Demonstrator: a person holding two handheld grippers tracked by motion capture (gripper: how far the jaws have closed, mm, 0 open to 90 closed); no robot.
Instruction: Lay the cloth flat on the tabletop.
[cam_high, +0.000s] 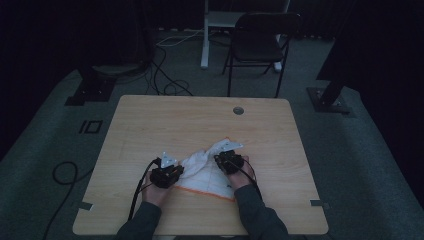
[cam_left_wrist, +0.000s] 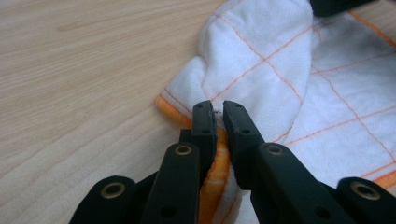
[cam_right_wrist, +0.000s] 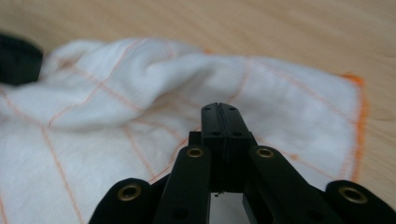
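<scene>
Left gripper view: left gripper (cam_left_wrist: 218, 112) pinches cloth (cam_left_wrist: 271, 60) hem

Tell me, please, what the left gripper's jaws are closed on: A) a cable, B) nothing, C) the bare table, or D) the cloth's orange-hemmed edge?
D: in the left gripper view, the left gripper has its jaws nearly together with the orange hem of the white cloth pinched between them.

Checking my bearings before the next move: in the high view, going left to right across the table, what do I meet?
Left gripper → white cloth with orange edging → right gripper, all on the wooden table.
</scene>
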